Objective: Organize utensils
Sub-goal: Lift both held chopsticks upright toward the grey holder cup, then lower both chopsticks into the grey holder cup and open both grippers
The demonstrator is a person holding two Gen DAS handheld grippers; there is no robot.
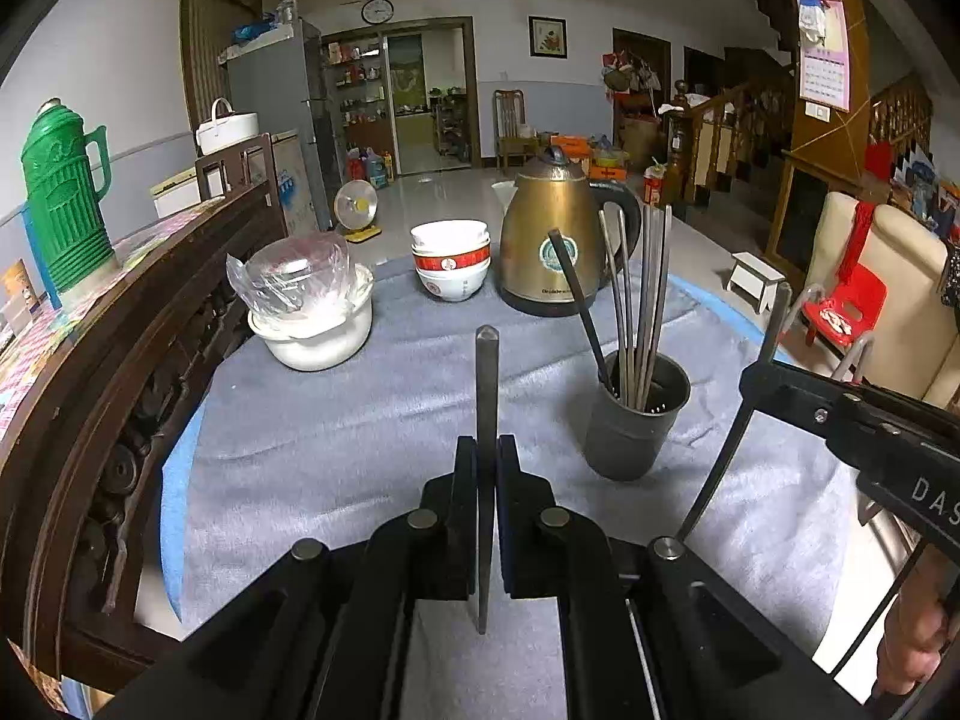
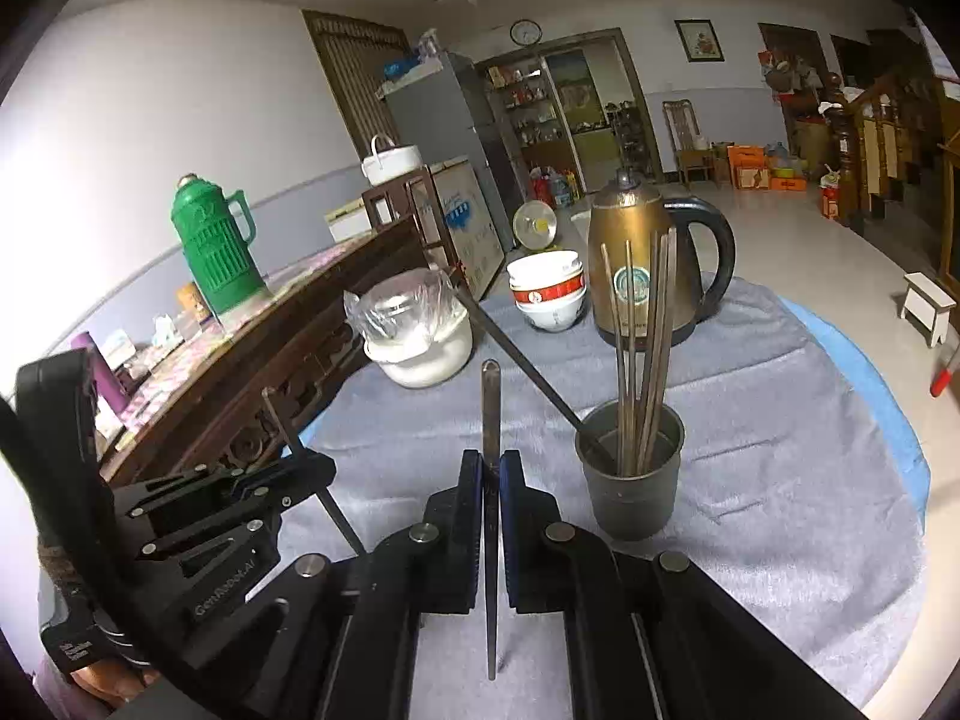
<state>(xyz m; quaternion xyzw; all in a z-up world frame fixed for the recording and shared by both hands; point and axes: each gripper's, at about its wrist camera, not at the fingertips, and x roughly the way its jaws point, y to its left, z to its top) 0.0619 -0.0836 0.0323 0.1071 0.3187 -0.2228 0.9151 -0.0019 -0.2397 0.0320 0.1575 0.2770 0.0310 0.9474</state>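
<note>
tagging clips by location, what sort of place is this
Most likely the main living and dining room of a family home: a cloth-covered table with stacked bowls and an electric kettle, a fridge by the wall, and a wooden staircase behind.

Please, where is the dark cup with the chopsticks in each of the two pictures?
Left wrist view: the dark cup stands right of centre, on the grey cloth.
Right wrist view: the dark cup is again right of centre, a little lower.
Shared landmark: the bronze kettle directly behind it.
</note>
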